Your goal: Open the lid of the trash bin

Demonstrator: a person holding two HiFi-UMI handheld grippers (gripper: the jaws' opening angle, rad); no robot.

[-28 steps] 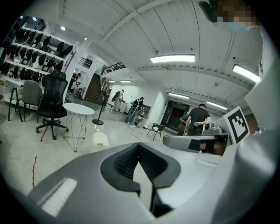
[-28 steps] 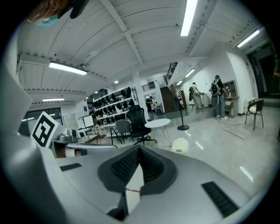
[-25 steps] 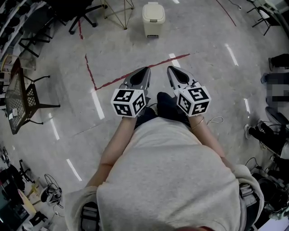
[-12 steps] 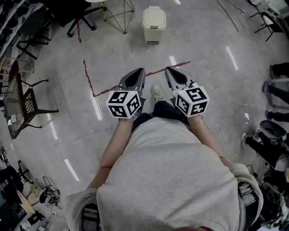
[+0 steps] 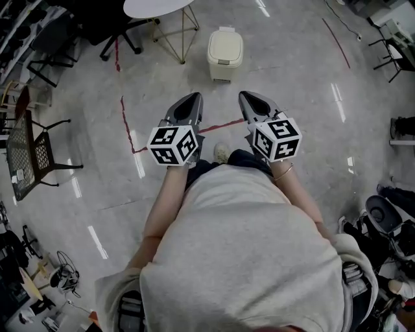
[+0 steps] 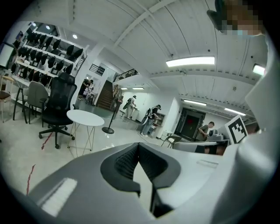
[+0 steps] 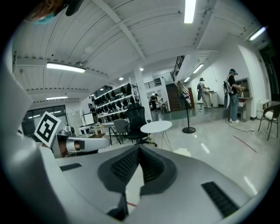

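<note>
The cream trash bin [image 5: 225,55] stands on the grey floor ahead of me in the head view, its lid down and flat. My left gripper [image 5: 192,98] and right gripper [image 5: 245,97] are held side by side at waist height, pointing toward the bin and well short of it. Both have their jaws pressed together with nothing between them. In the left gripper view the left gripper [image 6: 138,145] shows its ribbed pads meeting at the tip. The right gripper [image 7: 139,148] looks the same, and a pale shape that may be the bin [image 7: 183,152] peeks over its jaw.
A round white table [image 5: 159,8] on thin legs stands just left of the bin, with a black office chair [image 5: 110,26] beyond it. A dark mesh chair [image 5: 32,146] is at the far left. Red tape [image 5: 126,120] marks the floor. Chairs and gear crowd the right edge.
The bin and table have slid lower and closer in the head view as the person walks forward. Both grippers stay shut and keep their side-by-side pose.
</note>
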